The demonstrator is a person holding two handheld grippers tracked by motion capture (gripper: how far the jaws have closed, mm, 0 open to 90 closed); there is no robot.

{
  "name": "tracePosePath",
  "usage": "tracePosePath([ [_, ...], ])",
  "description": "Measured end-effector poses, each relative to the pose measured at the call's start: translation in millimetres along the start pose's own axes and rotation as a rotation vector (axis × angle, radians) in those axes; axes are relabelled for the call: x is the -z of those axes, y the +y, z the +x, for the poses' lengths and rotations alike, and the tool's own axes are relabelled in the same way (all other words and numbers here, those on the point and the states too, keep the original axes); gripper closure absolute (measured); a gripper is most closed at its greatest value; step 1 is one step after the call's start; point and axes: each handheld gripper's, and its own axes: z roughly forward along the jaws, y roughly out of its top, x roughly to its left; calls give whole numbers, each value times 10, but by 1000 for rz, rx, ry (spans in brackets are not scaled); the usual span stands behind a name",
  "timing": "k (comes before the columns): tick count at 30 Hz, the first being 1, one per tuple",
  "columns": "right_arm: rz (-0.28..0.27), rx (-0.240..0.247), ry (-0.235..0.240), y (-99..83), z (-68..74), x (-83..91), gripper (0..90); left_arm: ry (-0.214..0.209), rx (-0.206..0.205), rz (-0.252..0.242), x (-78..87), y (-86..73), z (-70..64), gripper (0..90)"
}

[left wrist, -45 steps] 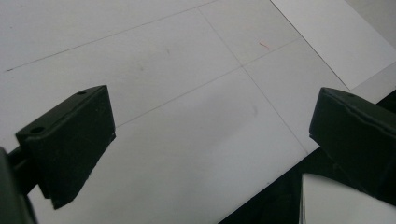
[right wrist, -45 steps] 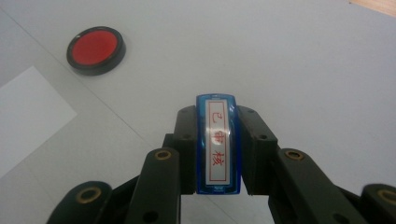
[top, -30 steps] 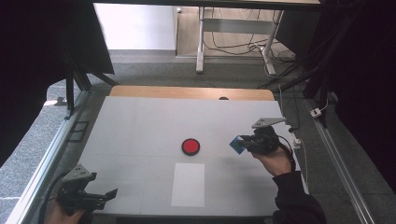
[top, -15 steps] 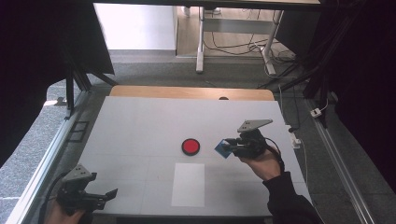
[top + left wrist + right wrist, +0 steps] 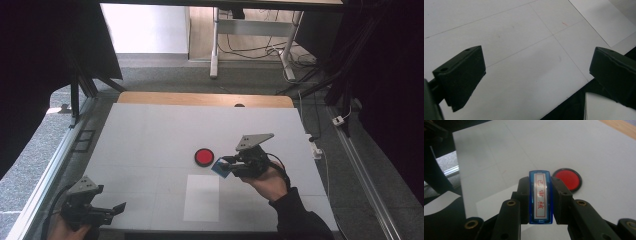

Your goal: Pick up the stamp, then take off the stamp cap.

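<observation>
From my high view the blue stamp (image 5: 220, 168) is too small to read, and my left hand (image 5: 65, 231) is cut off at the table's (image 5: 150, 130) near-left corner.

High view: fixed above person's side, faces forward and down, far enough to take in whole white table (image 5: 150, 130) plus floor and desk legs beyond.

Left gripper view: rides low at table's near left corner, close over surface, faces along wide-apart jaws toward paper sheet (image 5: 604, 20).

Right gripper view: close, mid-table, faces along jaws past blue stamp (image 5: 541, 197) to red ink pad (image 5: 567, 179).

Shared: pad (image 5: 204, 157), stamp (image 5: 220, 168), sheet (image 5: 201, 198).
</observation>
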Motion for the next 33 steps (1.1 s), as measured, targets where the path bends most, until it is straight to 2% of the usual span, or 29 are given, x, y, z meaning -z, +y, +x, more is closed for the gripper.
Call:
tracePosePath([
  [5, 3, 30, 43, 47, 157, -74, 714, 4, -1, 3, -4, 2, -5, 5],
  [10, 17, 53, 61, 58, 227, -115, 714, 0, 0, 1, -1, 2, -3, 5],
  [13, 18, 58, 62, 52, 231, -120, 713, 8, -3, -3, 1, 0, -8, 4],
  [18, 14, 68, 60, 56, 236, -122, 714, -2, 6, -7, 11, -4, 8, 3],
  [20, 7, 80, 63, 61, 253, -125, 713, -22, 11, -1, 12, -1, 8, 0],
  [25, 8, 92, 65, 74, 288, -130, 714, -48, -11, 16, 3, 20, -27, 0],
  [27, 8, 90, 64, 74, 293, -128, 714, -50, -20, 3, 11, 32, -43, 0],
  [28, 6, 89, 65, 74, 291, -125, 714, -61, -36, -21, 13, 31, -41, 0],
  [33, -4, 88, 75, 78, 284, -108, 713, -76, -43, -22, 10, 69, -52, 0],
])
